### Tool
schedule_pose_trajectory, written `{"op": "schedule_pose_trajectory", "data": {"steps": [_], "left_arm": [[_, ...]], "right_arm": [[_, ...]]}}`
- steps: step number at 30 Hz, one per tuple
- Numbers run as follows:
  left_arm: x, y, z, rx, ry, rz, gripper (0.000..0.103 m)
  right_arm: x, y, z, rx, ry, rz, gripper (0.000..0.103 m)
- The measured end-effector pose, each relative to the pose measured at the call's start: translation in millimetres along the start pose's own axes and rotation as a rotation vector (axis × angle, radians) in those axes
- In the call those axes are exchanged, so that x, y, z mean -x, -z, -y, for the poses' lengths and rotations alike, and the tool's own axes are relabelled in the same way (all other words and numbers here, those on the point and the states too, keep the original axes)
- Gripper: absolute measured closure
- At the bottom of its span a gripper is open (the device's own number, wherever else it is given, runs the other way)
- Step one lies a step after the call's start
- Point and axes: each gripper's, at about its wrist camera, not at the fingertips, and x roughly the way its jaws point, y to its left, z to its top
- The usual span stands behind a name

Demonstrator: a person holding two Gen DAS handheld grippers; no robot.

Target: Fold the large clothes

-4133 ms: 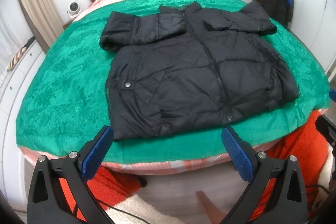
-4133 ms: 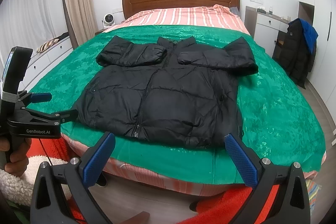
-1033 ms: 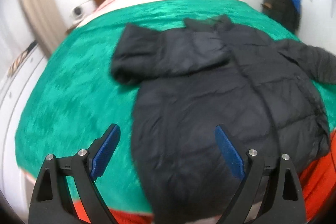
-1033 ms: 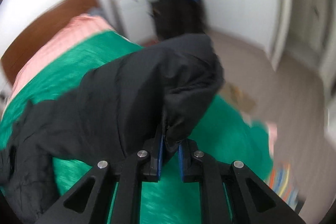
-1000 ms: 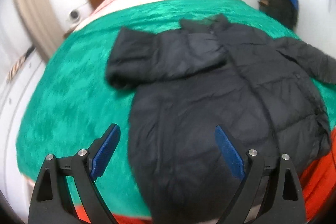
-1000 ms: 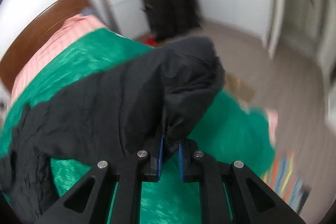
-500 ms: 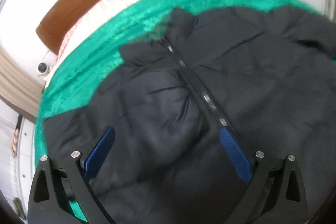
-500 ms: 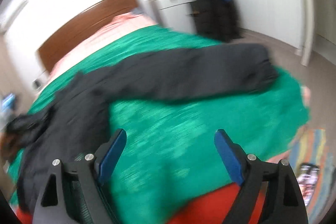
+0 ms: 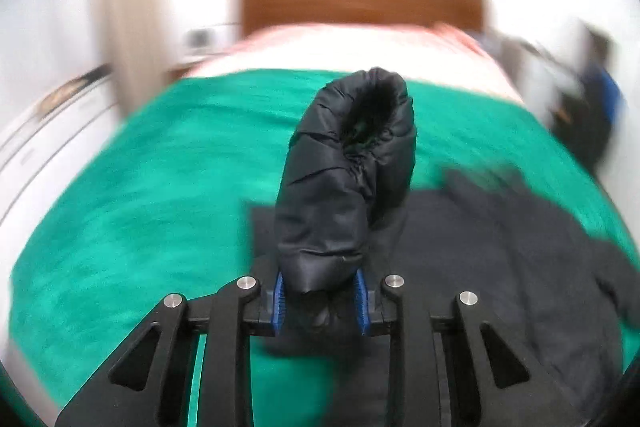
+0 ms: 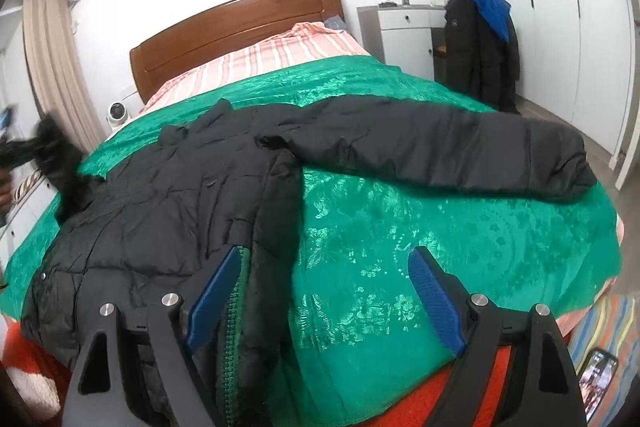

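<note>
A black puffer jacket (image 10: 168, 211) lies front up on the green bedspread (image 10: 400, 259). Its right sleeve (image 10: 448, 151) is stretched out flat toward the bed's right edge. My left gripper (image 9: 320, 301) is shut on the left sleeve (image 9: 344, 179) near its cuff and holds it lifted, cuff opening facing up; the jacket body (image 9: 500, 267) lies to its right. That lifted sleeve also shows blurred at the far left of the right wrist view (image 10: 56, 155). My right gripper (image 10: 324, 291) is open and empty, over the jacket's lower right hem.
The bed has a wooden headboard (image 10: 236, 23) and striped pink sheets (image 10: 260, 63). A white dresser (image 10: 404, 31) and a dark coat with a blue hood (image 10: 480, 39) stand right of the bed. A phone (image 10: 598, 383) lies on a striped rug at the lower right.
My right gripper let go of the right sleeve, which now lies stretched out on the bed. My left gripper closed on the left sleeve and lifted it.
</note>
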Motion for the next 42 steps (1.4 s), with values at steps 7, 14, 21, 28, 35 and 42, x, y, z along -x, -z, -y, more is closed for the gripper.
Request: {"op": "schedule_pose_trajectory", "data": {"steps": [7,14,21,28,35,42], "left_arm": [[2.7,53.5,-210.0,0.332,-0.386,-0.100,0.078],[-51.4,129.6,-235.5,0.341,-0.474,-0.295,0.070],[15.1,157.6,-229.4,0.348,-0.414,-0.301,0.026],[78.3,196.0,-98.7,0.150,0.243,-0.364,0.021],[64.1,249.7,8.6,-0.086,0.438,-0.547,0.072],[47.0,265.5,20.0,-0.094,0.376,-0.591,0.081]], "right_arm": [[-4.3,0.0,-5.9,0.017,0.011,-0.020,0.018],[-11.1,0.2,-13.1,0.047,-0.008,-0.066,0.018],[2.0,-18.5,22.8,-0.032,-0.102,-0.187,0.018],[-37.5,-2.4,3.8,-0.108,-0.412,-0.478,0.018],[-61.5,21.3,-7.1,-0.060,-0.402,-0.620,0.078],[-66.7,36.0,-13.2,0.000,-0.311,-0.620,0.080]]}}
